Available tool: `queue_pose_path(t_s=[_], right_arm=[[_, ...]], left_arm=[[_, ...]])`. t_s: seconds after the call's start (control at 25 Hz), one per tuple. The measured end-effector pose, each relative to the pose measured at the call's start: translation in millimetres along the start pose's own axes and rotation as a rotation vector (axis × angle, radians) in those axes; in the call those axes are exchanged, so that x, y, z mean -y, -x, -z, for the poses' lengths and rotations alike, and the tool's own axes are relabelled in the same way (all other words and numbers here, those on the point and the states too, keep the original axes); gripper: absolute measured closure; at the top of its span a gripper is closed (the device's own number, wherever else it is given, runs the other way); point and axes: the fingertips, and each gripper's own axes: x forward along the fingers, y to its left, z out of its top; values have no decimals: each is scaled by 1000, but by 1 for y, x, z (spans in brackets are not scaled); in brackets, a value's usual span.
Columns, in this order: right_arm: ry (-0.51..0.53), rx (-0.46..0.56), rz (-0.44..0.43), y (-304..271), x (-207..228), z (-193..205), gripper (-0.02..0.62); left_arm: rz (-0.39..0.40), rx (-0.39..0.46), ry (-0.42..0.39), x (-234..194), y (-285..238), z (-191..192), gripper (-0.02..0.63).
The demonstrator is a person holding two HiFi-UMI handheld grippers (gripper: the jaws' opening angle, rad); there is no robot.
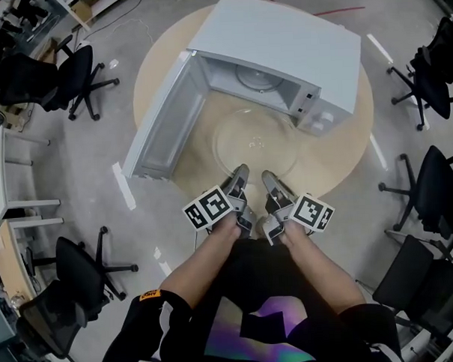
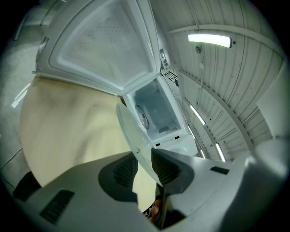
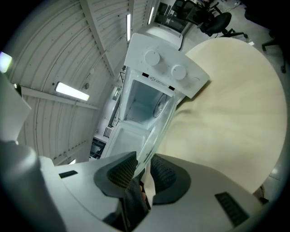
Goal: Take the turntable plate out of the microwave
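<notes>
Left claw (image 2: 144, 165): jaws nearly together, ribbed pads pinching the near rim of the turntable plate (image 2: 131, 131). The glass runs edge-on between the pads and out ahead of them.

Right claw (image 3: 144, 170): same story, a narrow gap filled by the plate's rim, pads pressing on the glass from either side.

In the head view both claws sit side by side on the plate's near edge, close together. I read that as sharing the load of a wide, slick disc. One pinch alone would let it swing or slip. Two close grips on one side leave the far edge hanging out unsupported, so the hold depends on firm clamping.

The plate lies roughly level in front of the microwave (image 1: 280, 39), fully outside the cavity and over the round tabletop (image 1: 338, 160). Being clear glass, its outline is faint. I cannot tell whether its underside clears the wood or rests on it.

Microwave door (image 1: 160, 123) swung wide to the left, out of the path of travel. The cavity stands open, with a circular fitting (image 1: 256, 78) visible on its floor.

Judgement: removal is essentially done. What remains is setting the glass down flat and letting go evenly. Main risk is the rim sliding in the pads.

Office chairs (image 1: 76, 74) ring the area, well apart.
</notes>
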Motion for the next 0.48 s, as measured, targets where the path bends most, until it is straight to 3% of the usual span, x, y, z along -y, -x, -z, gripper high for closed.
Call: queue_pose_path(t_s=[0.48], right_arm=[[15,-82,57,17,54,38,502]], left_arm=[[-22,32,84,-53,7,51,474]])
